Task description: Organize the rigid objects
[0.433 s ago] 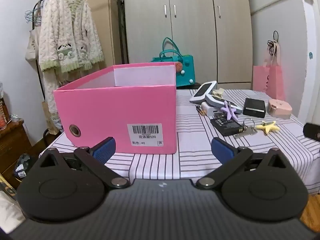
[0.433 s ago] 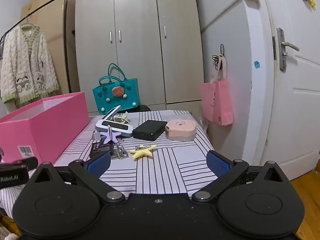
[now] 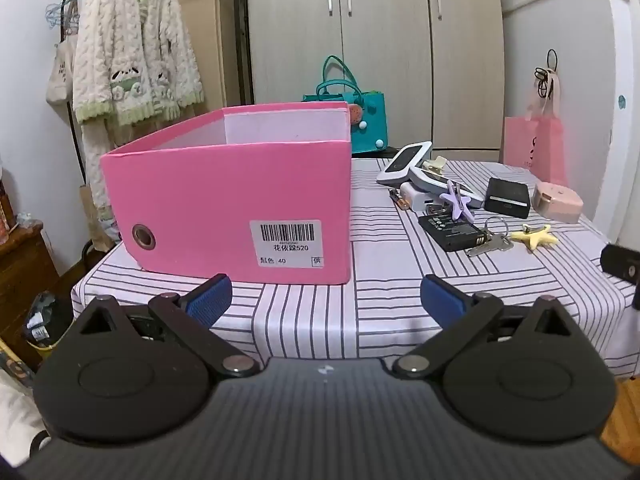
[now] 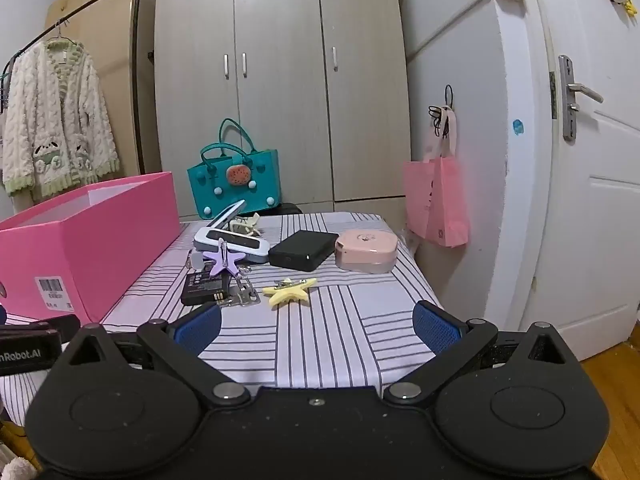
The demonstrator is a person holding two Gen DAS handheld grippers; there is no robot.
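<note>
A pink open box (image 3: pixel 240 204) (image 4: pixel 88 236) stands on the left of the striped table. To its right lies a cluster of small items: a yellow star clip (image 4: pixel 288 290) (image 3: pixel 535 236), a purple star clip (image 4: pixel 225 258) (image 3: pixel 458 200), a flat black battery (image 4: pixel 206 282) (image 3: pixel 452 232) with keys (image 3: pixel 494 242), a black box (image 4: pixel 302 254) (image 3: pixel 508 197), a pink round case (image 4: pixel 366 250) (image 3: pixel 558 200) and white devices (image 4: pixel 234 240) (image 3: pixel 420 168). My left gripper (image 3: pixel 325 298) hovers open before the pink box, nothing between its fingers. My right gripper (image 4: pixel 316 322) is open short of the cluster, empty.
A teal handbag (image 4: pixel 234 184) sits behind the table before a wardrobe (image 4: pixel 280 80). A pink shopping bag (image 4: pixel 436 200) hangs on the wall at right, near a white door (image 4: pixel 592 160). A knitted cardigan (image 3: pixel 132 60) hangs on a rack at left. A wooden cabinet (image 3: pixel 20 272) stands left of the table.
Both views have shifted slightly closer to the table; the box and items look a little nearer. Both grippers stay open and empty.
</note>
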